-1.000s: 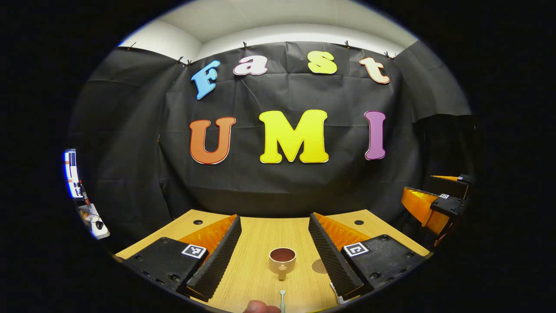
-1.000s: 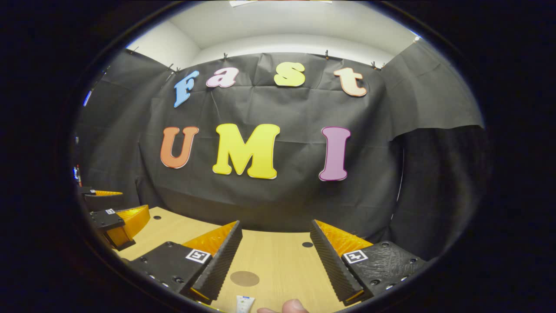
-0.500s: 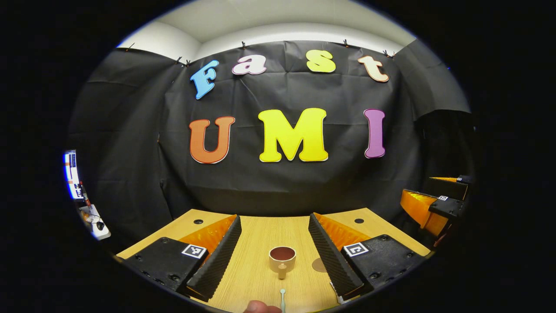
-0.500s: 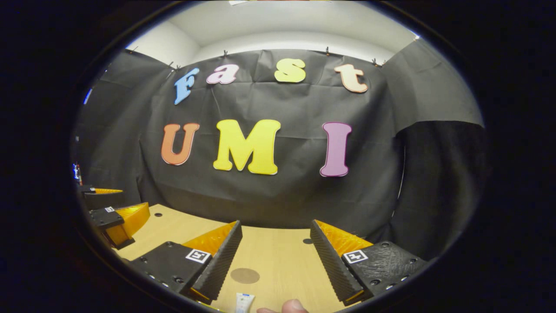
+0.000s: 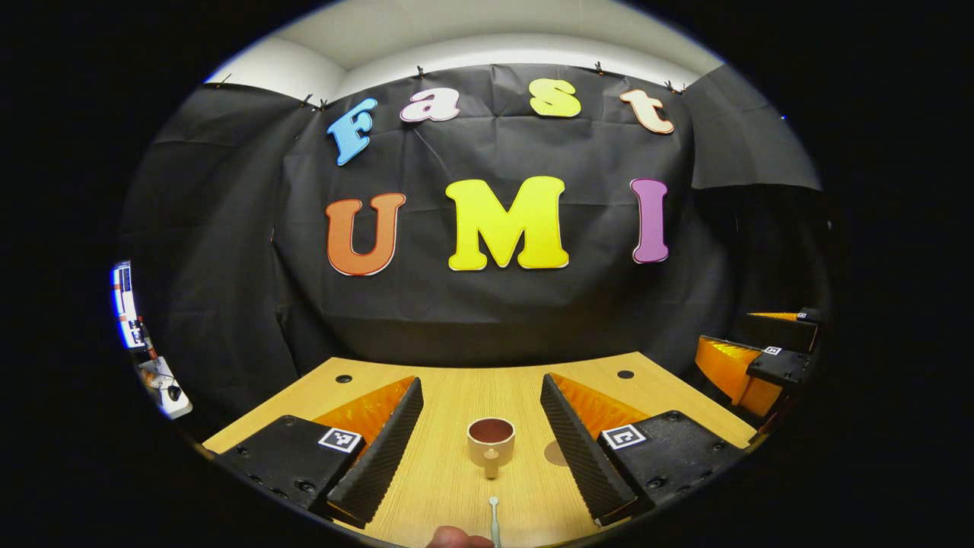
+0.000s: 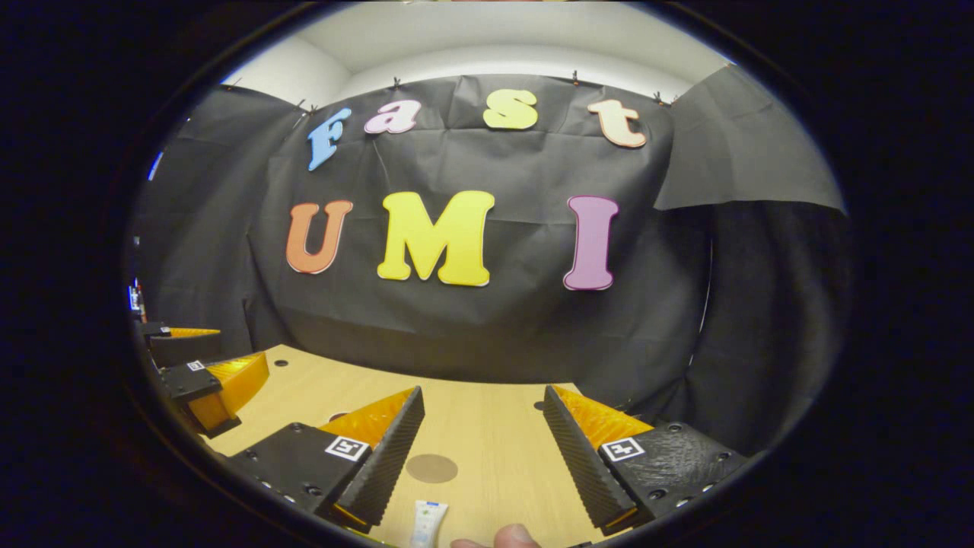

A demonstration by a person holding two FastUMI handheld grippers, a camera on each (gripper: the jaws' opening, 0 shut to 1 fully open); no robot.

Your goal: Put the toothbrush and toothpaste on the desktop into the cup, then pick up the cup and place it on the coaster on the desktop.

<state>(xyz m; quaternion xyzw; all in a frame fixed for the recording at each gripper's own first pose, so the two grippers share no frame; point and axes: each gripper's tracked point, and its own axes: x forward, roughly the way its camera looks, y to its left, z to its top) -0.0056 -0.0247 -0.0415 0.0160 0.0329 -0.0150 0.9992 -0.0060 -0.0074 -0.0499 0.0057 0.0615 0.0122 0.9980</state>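
Observation:
In the left gripper view a beige cup (image 5: 491, 441) with a dark brown inside stands on the wooden desktop (image 5: 456, 487), its handle facing me. The pale toothbrush (image 5: 494, 519) lies just in front of it, near the bottom edge. My left gripper (image 5: 481, 438) is open, and the cup stands farther off between its fingers. A round brown coaster (image 5: 555, 454) peeks out right of the cup. In the right gripper view my right gripper (image 6: 481, 449) is open above the desktop (image 6: 494, 457). The coaster (image 6: 431, 468) lies ahead of it, and the white toothpaste tube (image 6: 427, 522) lies nearer, at the bottom.
The other gripper (image 5: 749, 365) hangs at the far right of the left gripper view, and the other gripper (image 6: 209, 380) at the far left of the right gripper view. A fingertip (image 6: 514, 536) shows at the bottom. Small round holes (image 5: 344, 378) mark the desktop's back corners.
Both views have tipped down a little and drawn forward: more desktop shows, and the toothpaste and toothbrush reach further into view. Both grippers stay open.

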